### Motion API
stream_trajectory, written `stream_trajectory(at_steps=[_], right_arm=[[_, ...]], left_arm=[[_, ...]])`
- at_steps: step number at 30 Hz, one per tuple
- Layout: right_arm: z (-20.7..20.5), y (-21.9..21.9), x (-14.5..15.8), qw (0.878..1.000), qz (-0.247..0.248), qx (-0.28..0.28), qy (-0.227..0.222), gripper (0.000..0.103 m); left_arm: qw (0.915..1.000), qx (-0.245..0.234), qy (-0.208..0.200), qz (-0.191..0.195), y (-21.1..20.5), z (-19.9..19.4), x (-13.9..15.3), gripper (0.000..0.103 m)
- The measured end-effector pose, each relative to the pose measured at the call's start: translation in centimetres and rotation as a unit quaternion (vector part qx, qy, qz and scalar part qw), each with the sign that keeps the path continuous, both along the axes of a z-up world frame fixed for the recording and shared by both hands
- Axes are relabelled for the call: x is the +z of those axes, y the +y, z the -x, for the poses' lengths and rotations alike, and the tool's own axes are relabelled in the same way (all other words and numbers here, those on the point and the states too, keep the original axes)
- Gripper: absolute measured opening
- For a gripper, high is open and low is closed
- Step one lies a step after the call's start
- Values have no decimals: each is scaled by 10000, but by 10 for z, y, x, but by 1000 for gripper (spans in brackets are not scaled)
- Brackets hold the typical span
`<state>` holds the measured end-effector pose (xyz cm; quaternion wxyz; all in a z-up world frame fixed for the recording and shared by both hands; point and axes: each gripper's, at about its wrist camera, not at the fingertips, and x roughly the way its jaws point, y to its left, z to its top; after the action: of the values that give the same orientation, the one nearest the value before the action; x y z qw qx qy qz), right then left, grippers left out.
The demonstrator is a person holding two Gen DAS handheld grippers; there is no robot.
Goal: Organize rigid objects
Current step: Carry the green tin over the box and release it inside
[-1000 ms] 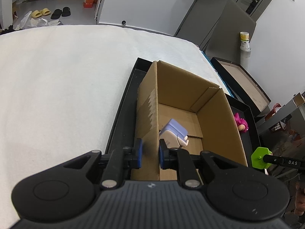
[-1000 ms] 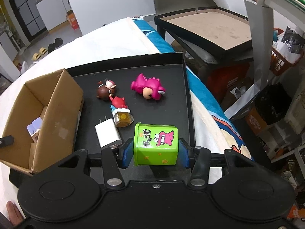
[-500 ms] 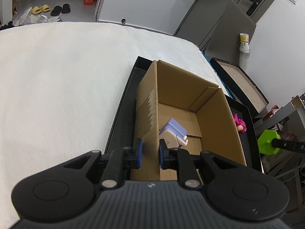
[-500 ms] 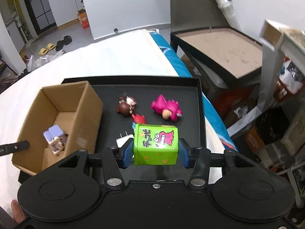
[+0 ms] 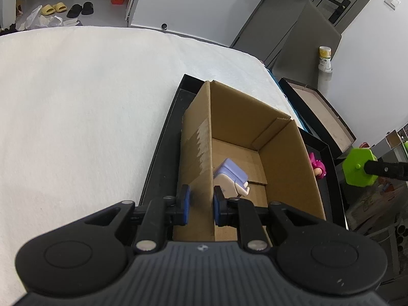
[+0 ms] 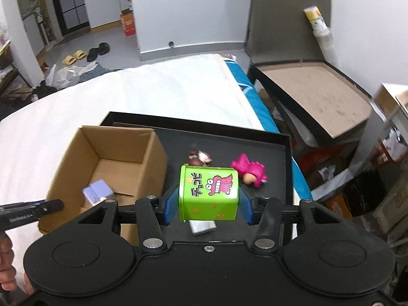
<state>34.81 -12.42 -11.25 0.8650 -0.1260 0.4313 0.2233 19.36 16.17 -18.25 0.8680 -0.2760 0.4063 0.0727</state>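
Raised since a second ago, right gripper (image 6: 207,205) clamps green tin (image 6: 208,193); left gripper (image 5: 200,205) pinches cardboard box (image 5: 196,153) wall at six o'clock.

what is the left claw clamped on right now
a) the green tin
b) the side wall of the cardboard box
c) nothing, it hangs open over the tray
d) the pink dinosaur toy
b: in the left wrist view the left claw has its blue pads either side of the cardboard box wall, while the green tin sits in the right claw.
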Motion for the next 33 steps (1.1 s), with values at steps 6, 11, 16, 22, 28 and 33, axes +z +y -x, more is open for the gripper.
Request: stream_trajectory(at_steps=[6, 11, 16, 22, 28, 33], right_arm=[[6, 30, 8, 9996, 30, 261, -99, 48], [10, 54, 12, 9988, 60, 471, -128, 48], [13, 76, 12, 9977, 68, 661, -130, 48], [16, 100, 6, 9962, 101, 863, -69, 48], [22, 118, 2, 9947, 68, 1030, -27, 48], [26, 134, -2, 9933, 3, 1154, 24, 48]], left_arm=[[10000, 0, 0, 44, 2, 1, -1, 17], [10000, -6, -15, 67, 2, 1, 0, 17], [9999, -10, -31, 100, 3, 2, -1, 17], [9999, -11, -36, 120, 4, 2, -2, 17], [9999, -6, -53, 136, 4, 2, -2, 18], [9999, 1, -62, 162, 5, 2, -2, 18]])
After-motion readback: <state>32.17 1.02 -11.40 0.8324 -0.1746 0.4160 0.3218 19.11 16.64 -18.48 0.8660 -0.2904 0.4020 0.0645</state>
